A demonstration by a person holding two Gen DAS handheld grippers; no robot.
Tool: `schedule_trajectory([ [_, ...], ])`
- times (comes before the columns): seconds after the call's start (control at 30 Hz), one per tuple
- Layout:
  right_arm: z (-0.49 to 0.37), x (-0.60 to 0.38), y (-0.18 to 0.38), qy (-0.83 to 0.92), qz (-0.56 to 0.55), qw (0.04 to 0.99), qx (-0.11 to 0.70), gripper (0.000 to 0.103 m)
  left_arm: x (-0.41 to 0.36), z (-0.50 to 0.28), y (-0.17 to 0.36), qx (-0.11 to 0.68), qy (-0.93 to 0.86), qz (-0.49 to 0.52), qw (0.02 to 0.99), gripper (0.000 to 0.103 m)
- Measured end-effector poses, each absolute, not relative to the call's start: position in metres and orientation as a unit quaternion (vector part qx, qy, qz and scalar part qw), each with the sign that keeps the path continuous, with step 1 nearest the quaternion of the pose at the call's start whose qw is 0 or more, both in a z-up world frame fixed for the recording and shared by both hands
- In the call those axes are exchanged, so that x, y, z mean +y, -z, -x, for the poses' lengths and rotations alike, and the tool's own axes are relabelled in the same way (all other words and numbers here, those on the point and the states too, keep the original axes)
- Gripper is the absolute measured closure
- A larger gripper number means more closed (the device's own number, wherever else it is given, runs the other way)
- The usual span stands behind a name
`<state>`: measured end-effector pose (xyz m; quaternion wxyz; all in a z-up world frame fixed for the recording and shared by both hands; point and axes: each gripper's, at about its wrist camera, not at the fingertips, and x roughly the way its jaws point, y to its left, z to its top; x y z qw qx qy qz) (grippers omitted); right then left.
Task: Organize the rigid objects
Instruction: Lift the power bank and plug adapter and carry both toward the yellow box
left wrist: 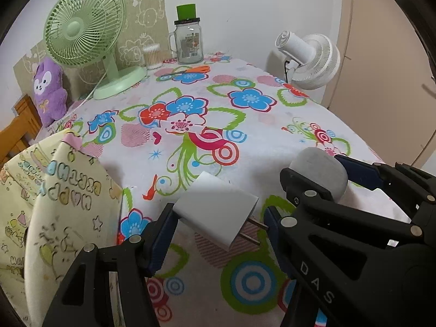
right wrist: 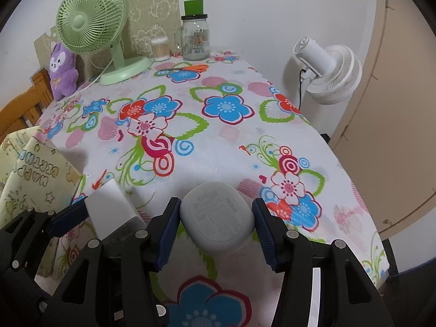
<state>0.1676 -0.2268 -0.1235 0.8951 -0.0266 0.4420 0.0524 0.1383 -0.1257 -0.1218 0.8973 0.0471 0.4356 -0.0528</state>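
Observation:
My left gripper (left wrist: 218, 231) is shut on a white charger plug (left wrist: 215, 209), held above the flowered tablecloth (left wrist: 245, 125); its two metal prongs point at the right-hand finger. The right gripper (right wrist: 218, 231) is shut on a white rounded case (right wrist: 218, 220), label side up, also lifted off the cloth. In the left wrist view the case (left wrist: 318, 171) shows grey, to the right of the plug. In the right wrist view the charger plug (right wrist: 114, 209) hangs at lower left, close beside the case.
A pale yellow printed bag (left wrist: 54, 204) stands at the table's left edge. At the back are a green fan (left wrist: 84, 27), a cotton swab tub (left wrist: 151, 57), a glass jar (left wrist: 188, 41) with a green lid, and orange scissors (left wrist: 196, 68). A white fan (left wrist: 310, 57) stands off the right edge.

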Motion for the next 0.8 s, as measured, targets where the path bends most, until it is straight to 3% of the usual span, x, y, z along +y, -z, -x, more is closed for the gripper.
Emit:
schedule_trajectory([
  [0.8, -0.103, -0.209, 0.077, -0.056, 0.032, 0.911, 0.408, 0.046, -0.109, -0.078, 0.080, 0.407, 0.057, -0.050, 0.910, 0.036],
])
